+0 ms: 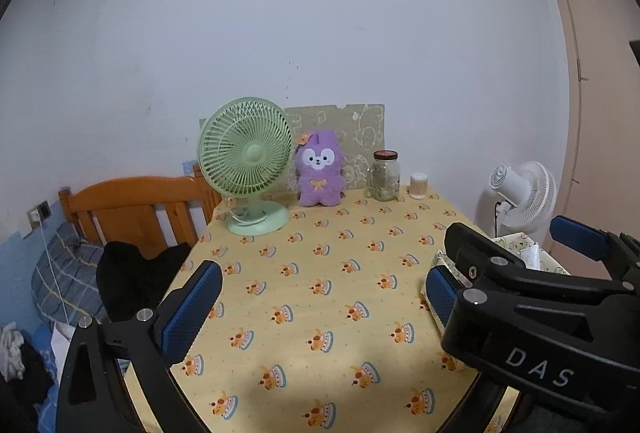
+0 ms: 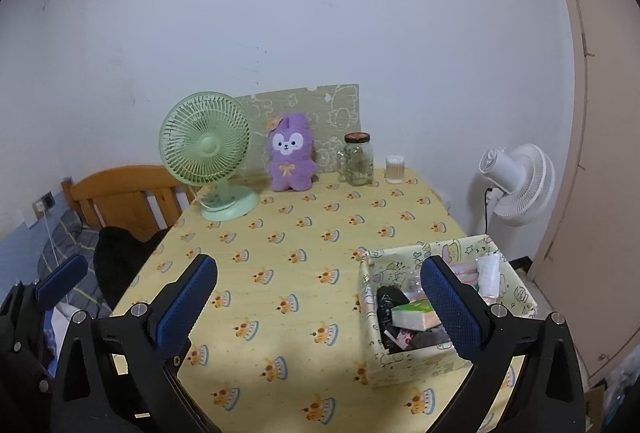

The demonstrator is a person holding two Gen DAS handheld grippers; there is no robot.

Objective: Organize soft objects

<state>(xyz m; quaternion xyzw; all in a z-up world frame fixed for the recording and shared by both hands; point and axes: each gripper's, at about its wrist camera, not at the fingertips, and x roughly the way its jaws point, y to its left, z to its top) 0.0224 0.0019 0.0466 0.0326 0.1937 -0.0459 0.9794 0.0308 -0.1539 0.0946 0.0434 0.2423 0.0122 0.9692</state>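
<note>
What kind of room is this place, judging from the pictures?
Most likely a small bedroom at home. A wooden bed headboard stands beside the table, bedding lies below it, and a purple plush toy sits next to a green desk fan.

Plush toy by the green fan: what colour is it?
Purple plush toy, with a white face and an orange bow; clearest in the left wrist view.

A fluffy purple plush toy (image 1: 319, 171) (image 2: 290, 157) (orange bow at its chest) sits upright at the table's far edge.
</note>
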